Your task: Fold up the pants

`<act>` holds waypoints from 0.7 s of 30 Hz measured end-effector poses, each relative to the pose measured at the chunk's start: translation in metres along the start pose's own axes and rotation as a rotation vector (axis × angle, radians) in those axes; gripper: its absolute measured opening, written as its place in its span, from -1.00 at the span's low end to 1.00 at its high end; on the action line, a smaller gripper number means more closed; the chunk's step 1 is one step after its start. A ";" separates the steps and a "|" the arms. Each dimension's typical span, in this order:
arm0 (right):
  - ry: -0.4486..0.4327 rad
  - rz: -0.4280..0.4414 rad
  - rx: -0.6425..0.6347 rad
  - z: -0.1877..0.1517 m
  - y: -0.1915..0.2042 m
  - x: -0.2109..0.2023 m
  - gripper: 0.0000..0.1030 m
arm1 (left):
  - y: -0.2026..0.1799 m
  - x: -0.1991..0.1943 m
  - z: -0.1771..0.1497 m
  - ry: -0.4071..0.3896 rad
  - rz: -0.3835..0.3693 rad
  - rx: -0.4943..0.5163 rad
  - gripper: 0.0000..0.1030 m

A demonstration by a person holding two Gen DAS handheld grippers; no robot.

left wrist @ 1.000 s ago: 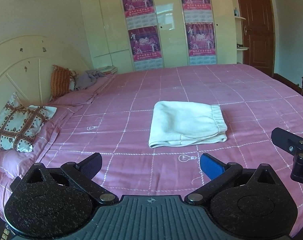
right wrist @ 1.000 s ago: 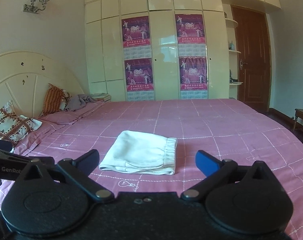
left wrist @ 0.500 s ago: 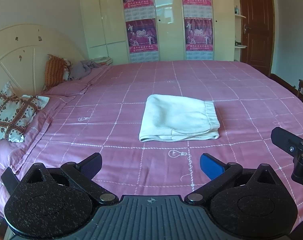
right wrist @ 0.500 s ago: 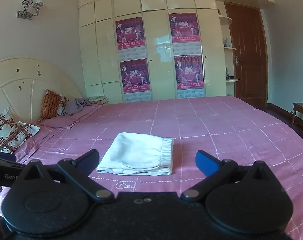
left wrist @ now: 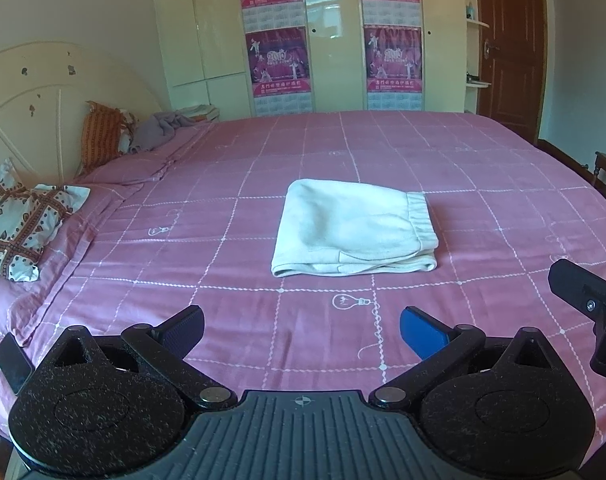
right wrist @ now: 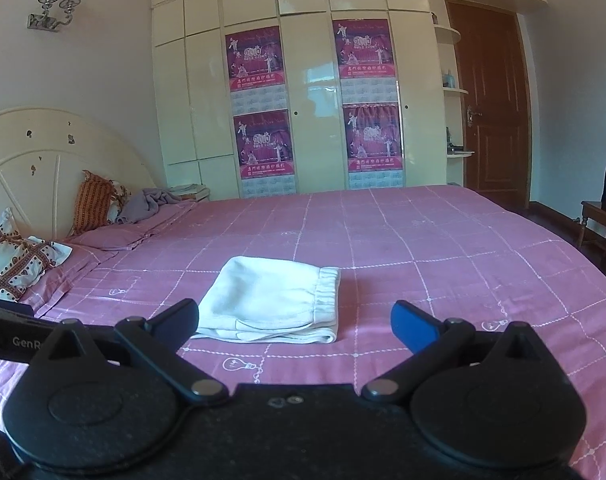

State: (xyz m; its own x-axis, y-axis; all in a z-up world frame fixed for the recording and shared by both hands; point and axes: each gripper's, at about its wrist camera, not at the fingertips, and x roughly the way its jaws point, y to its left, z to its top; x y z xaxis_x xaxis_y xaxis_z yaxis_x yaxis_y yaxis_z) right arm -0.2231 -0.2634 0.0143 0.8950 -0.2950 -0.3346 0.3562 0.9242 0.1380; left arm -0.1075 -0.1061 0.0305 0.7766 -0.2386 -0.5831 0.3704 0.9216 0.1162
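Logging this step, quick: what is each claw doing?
Left claw: open, holding nothing.
Right claw: open, holding nothing; folded pants lie free on the bed.

Black speckled left gripper [left wrist: 302, 330] with 1 blue fingertip [left wrist: 421, 330].

Left wrist view: low over the near edge of the bed [left wrist: 443, 152], facing the wardrobe [left wrist: 335, 32], tilted down. Right wrist view: beside it, aimed higher. Both share the folded pants [left wrist: 353, 234] [right wrist: 273, 304], headboard [right wrist: 35, 160] and door [right wrist: 491, 100].
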 end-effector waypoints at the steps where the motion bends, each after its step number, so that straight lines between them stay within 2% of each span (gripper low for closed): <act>1: 0.002 -0.001 0.001 -0.001 0.000 0.001 1.00 | -0.001 0.001 0.000 0.001 -0.002 0.002 1.00; 21: 0.023 -0.001 0.003 -0.004 0.000 0.006 1.00 | -0.002 0.013 0.002 0.014 -0.019 -0.005 1.00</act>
State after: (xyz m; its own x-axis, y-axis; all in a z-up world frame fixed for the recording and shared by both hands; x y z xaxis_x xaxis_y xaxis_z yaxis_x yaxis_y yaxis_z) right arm -0.2187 -0.2645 0.0084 0.8884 -0.2901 -0.3557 0.3578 0.9231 0.1407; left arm -0.0968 -0.1119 0.0243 0.7624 -0.2517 -0.5961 0.3825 0.9184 0.1014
